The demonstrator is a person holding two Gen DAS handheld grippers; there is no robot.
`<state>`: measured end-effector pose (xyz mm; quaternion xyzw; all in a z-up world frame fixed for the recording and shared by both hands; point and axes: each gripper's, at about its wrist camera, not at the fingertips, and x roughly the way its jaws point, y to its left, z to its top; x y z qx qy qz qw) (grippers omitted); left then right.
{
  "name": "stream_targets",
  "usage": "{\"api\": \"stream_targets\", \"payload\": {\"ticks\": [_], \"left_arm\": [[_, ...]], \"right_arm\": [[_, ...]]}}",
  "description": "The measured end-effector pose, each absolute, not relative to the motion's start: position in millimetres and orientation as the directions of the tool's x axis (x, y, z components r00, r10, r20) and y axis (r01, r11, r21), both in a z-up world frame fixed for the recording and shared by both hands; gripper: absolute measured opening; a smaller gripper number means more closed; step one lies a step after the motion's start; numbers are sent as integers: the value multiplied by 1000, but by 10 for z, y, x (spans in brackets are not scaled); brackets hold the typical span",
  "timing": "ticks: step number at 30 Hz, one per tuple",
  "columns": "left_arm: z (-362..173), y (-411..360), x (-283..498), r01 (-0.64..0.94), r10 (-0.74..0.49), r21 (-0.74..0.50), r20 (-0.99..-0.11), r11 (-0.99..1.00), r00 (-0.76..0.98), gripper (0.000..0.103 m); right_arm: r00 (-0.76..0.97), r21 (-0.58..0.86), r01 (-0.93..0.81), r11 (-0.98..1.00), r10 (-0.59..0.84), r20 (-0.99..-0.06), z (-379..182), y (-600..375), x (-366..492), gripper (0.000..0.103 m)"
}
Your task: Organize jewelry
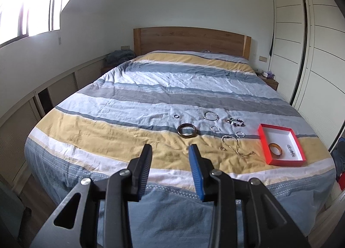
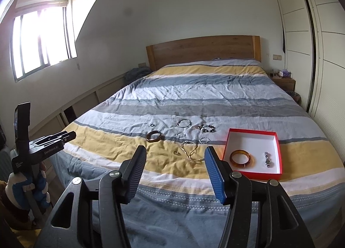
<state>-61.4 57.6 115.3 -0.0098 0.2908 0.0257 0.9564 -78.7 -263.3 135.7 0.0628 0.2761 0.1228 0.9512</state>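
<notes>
Both the left tongs (image 1: pixel 170 150) and the right tongs (image 2: pixel 175 153) stand apart, empty, above the bed's (image 2: pixel 215 101) foot. Just beyond the right tongs a limp gold chain (image 2: pixel 194 155) lies on soft, wrinkled cloth; likely light and slippery, best pinched where bunched. Farther left, the rigid dark bangle (image 2: pixel 154 136) suits a rim grip. Right of them, the red box (image 2: pixel 252 133) holds an amber bangle (image 2: pixel 240 158).

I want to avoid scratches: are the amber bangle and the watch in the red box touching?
Apart. The right wrist view shows bare white floor of the red box between the amber bangle and the watch.
</notes>
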Motion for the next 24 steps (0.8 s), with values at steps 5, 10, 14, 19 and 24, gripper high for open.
{"api": "stream_targets", "payload": {"ticks": [5,10,14,19,24], "left_arm": [[1011,495,-452,-26,25,6,-584,1000,811,33],[863,398,-251,10,8,25,-612,1000,791,33],[712,361,-82,30,-10,21,-643,999,765,33],[481,287,134,61,-30,22,-687,998,726,33],[257,195,396,94,-55,14,-721,996,690,33]], "right_arm": [[800,186,-196,963,267,-537,1224,-2615,-644,56],[781,183,-194,964,265,-566,1090,-2609,-419,56],[761,184,-192,964,265,-592,967,-2606,-213,56],[726,179,-198,964,267,-634,763,-2565,19,53],[672,173,-209,962,270,-690,504,-2518,318,48]]}}
